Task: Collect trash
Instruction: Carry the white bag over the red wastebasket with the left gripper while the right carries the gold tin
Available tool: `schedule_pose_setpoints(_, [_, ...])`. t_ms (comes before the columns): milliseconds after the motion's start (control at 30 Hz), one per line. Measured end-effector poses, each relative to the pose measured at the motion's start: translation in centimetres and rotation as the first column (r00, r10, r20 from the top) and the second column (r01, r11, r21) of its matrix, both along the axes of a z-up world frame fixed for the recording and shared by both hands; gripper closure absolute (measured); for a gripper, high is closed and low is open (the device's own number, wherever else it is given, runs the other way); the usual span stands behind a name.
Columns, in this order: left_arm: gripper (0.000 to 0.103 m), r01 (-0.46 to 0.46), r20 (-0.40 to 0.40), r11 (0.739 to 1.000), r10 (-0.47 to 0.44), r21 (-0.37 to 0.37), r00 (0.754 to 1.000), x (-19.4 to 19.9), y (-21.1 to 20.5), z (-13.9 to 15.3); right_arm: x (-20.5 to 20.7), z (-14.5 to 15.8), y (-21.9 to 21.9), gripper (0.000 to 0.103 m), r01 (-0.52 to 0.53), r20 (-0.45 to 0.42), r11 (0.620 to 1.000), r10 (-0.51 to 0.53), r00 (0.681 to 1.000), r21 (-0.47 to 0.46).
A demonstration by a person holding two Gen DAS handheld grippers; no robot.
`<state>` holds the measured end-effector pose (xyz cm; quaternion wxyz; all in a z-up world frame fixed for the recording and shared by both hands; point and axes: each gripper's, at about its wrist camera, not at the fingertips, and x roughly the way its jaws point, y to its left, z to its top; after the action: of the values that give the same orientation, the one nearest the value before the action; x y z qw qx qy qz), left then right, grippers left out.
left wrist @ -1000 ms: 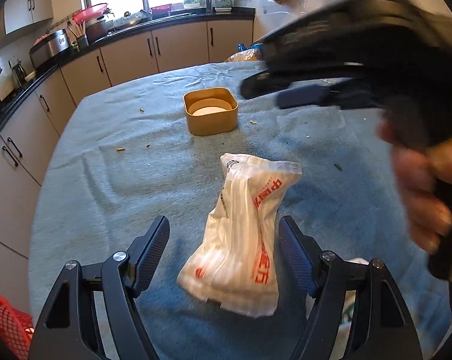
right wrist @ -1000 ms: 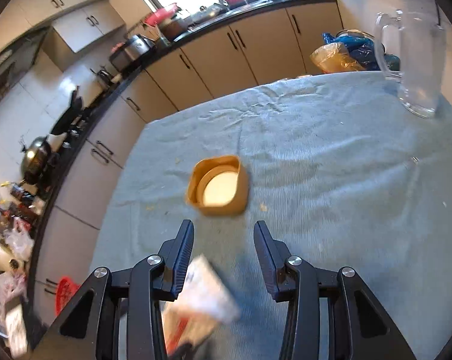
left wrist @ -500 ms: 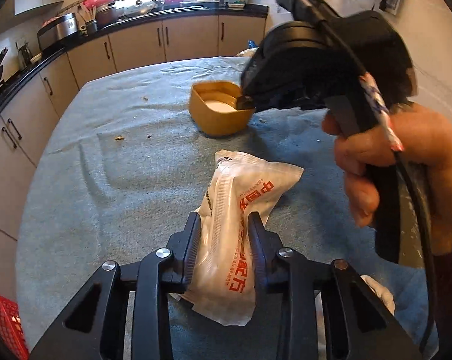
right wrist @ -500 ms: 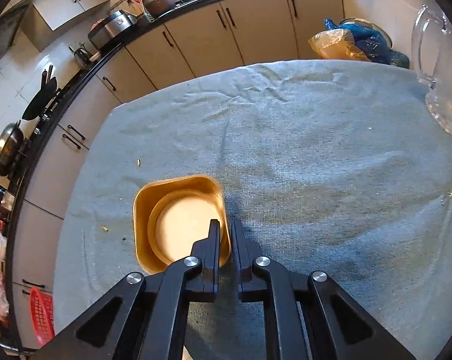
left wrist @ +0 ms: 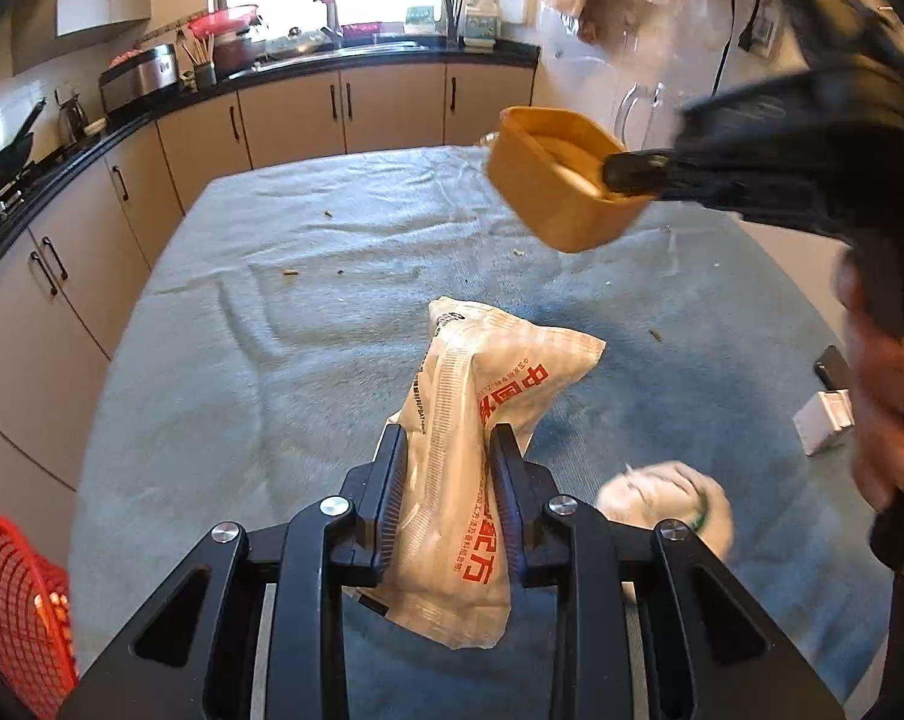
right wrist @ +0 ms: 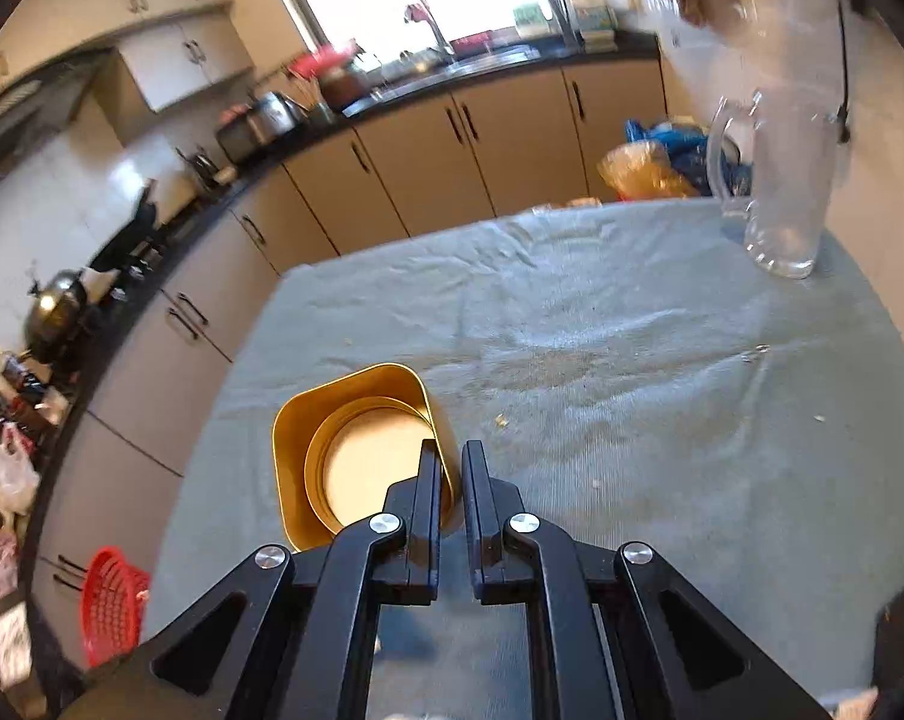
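Wrapper (left wrist: 452, 480) pinched by left jaws, apparently lifted; right jaws clamp tub (right wrist: 356, 450) rim.

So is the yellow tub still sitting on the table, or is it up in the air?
Apart. The left wrist view shows the yellow tub in the air, pinched by the right gripper, above the table.

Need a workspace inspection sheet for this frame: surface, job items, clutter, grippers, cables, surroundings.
Surface: table under wrinkled blue-grey cloth, crumbs scattered.
Job's things: white wrapper with red print; yellow tub, off the table.
Clutter: crumpled white wad, small white box, glass pitcher.
Grippers: left gripper shut on white wrapper; right gripper shut on yellow tub's rim.
Cables: nothing seen on the table.
Surroundings: kitchen cabinets, red basket on floor.
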<state>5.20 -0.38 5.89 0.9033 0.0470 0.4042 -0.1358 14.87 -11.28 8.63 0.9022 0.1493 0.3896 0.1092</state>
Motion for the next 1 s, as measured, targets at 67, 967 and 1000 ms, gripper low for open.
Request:
schedule_pose_setpoints(67, [0.076, -0.007, 0.024, 1.000, 0.007, 0.002, 1.000, -1.2, 0.5, 0.7, -2.7, 1.0, 0.2, 0.096, -0.015, 0.038, 1.000, 0.014, 0.999, 0.011])
schedule_pose_setpoints(967, [0.076, -0.108, 0.181, 0.993, 0.100, 0.036, 0.978, -13.1, 5.2, 1.5, -19.0, -3.9, 2.8, 0.096, -0.126, 0.065, 0.991, 0.122, 0.990, 0.053])
schedule_pose_setpoints(1000, [0.076, -0.110, 0.177, 0.993, 0.102, 0.035, 0.979, -13.2, 5.4, 1.3, -19.2, -4.0, 2.8, 0.096, -0.127, 0.064, 0.990, 0.123, 0.990, 0.056])
